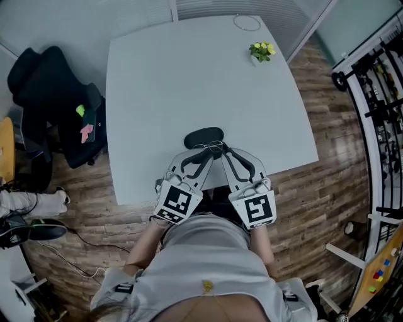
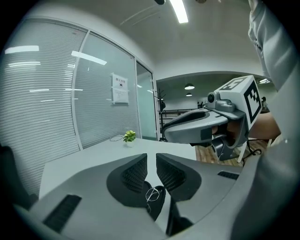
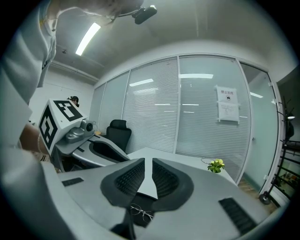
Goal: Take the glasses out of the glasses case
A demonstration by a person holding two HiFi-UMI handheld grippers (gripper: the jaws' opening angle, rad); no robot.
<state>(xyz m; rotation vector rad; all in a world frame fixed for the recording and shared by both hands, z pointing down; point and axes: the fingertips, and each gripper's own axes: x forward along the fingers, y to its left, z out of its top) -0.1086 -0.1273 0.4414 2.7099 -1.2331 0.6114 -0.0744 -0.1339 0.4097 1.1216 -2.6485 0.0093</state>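
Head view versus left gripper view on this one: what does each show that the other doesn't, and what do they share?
Only the head view: the black office chair left of the table, and the left gripper seen whole with its marker cube. Only the left gripper view: the paper notice on the glass wall and the ceiling light. Both: the glasses at the black case, the plant and the right gripper.
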